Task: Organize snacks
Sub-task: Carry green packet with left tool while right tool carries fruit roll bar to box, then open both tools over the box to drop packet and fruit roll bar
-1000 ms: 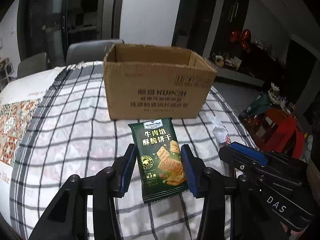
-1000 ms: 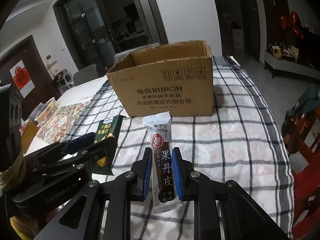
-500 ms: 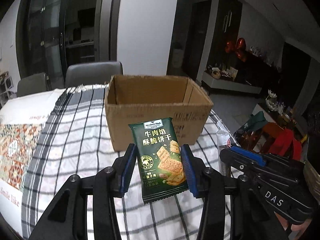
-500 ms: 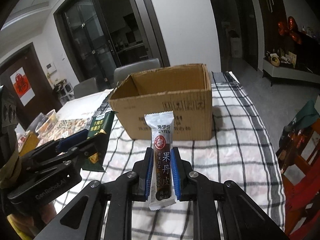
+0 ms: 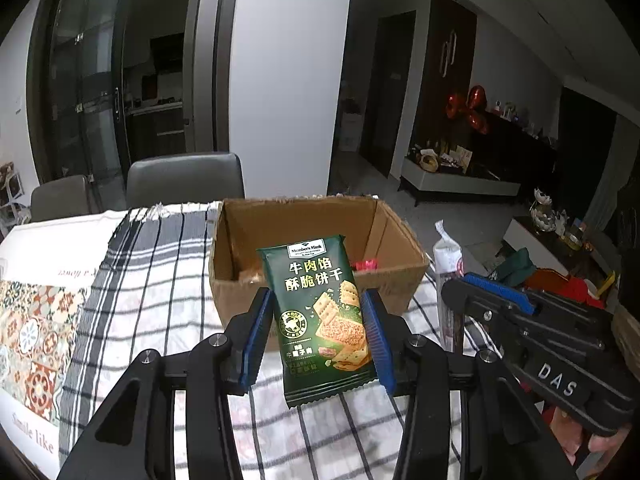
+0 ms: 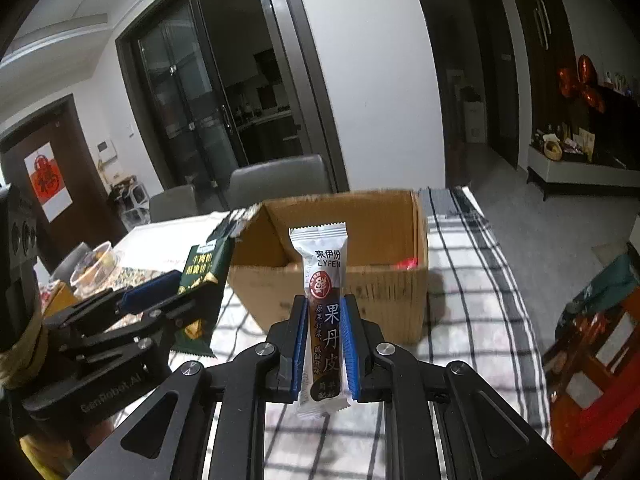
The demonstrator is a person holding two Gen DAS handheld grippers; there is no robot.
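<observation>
Snacks sit clamped in both tools. The left hand-held gripper (image 5: 318, 336) grasps a flat, glossy dark-green cracker packet (image 5: 322, 316) by its side edges between ribbed blue pads (image 5: 254, 340), upright above the worktop (image 5: 160, 308). The right hand-held gripper (image 6: 323, 344) is clenched on a slim white-and-brown fruit-leather stick (image 6: 324, 312), also upright, its crimped ends jutting above and below the pads. Beyond both stands an open corrugated cardboard box (image 6: 384, 296) on a checked woven cloth (image 6: 472, 300); something red (image 5: 366, 266) lies inside, mostly hidden by the front wall and too small to identify. Grey padded chairs (image 5: 186, 178) stand behind.
</observation>
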